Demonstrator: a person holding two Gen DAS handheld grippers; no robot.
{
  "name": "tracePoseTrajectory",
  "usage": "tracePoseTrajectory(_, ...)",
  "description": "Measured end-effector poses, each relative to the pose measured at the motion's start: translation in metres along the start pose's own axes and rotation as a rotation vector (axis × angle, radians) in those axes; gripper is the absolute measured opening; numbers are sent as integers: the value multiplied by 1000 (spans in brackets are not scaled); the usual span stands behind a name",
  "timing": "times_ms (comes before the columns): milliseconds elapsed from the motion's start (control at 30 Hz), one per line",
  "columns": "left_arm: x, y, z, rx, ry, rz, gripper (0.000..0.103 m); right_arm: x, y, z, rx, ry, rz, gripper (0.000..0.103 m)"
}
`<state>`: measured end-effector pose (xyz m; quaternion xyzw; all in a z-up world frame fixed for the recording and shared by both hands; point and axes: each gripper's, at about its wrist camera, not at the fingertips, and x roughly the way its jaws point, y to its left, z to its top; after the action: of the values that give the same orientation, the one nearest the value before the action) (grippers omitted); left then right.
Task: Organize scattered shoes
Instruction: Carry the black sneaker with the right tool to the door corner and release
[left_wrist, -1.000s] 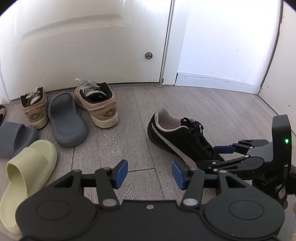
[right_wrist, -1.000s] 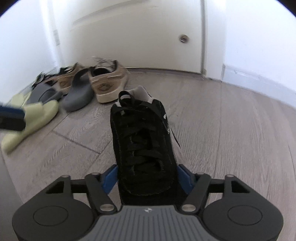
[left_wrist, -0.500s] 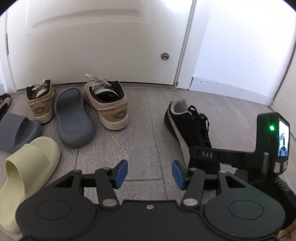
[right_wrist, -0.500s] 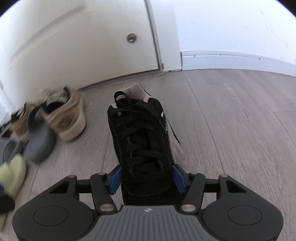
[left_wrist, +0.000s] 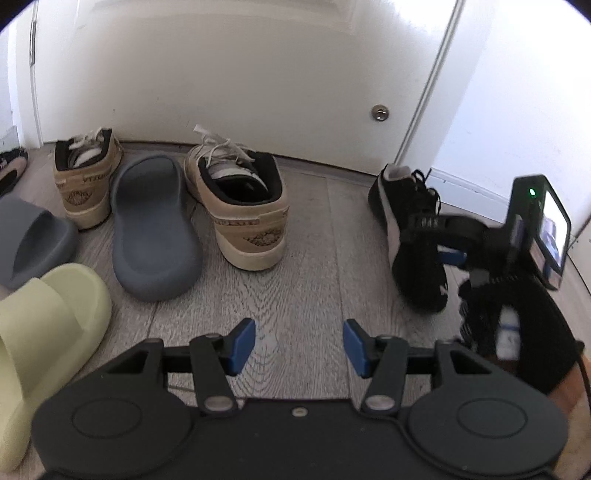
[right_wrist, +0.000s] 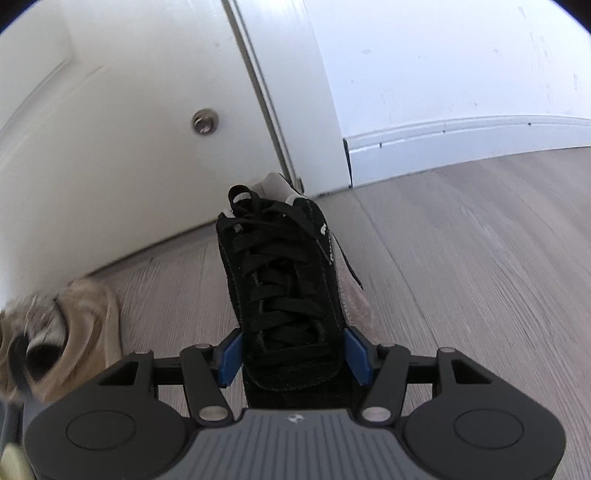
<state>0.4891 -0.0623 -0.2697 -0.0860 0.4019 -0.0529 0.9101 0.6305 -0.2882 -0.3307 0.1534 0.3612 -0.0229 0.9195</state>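
— Right wrist view: where's the black suede sneaker (right_wrist: 284, 295)?
— Clamped toe-end between the right gripper (right_wrist: 293, 352)'s blue pads, heel pointing away toward the white door (right_wrist: 110, 147).
— Its look?
— Matte nap, black laces, pale side stripe, grey heel lining.
— The left gripper (left_wrist: 299, 345)?
— Jaws apart, empty, over grey wood-grain floor (left_wrist: 295, 288); sneaker ahead to its right.

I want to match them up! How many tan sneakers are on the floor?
2. One tan sneaker stands far left by the door; the other tan sneaker is right of the upturned grey slide between them. More may be hidden.
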Motion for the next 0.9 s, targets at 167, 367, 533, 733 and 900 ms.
tracePoseTrajectory(167, 6, 0, 3, 12, 6, 20, 53, 22, 2, 15, -4, -26, -9, 59)
tracePoseTrajectory(367, 11, 3, 8, 3, 10, 41, 53, 26, 0, 16, -26, -46, 5, 62)
tracePoseTrajectory(533, 16, 13, 23, -40, -21, 85, 54, -1, -25, 7, 85, -34, 113, 74)
tracePoseTrajectory(733, 39, 35, 60, -186, -74, 86, 54, -51, -64, -22, 209, 13, 234, 75)
tracePoseTrajectory(900, 68, 38, 83, -190, -81, 141, 54, -77, -63, -36, 141, 48, 263, 75)
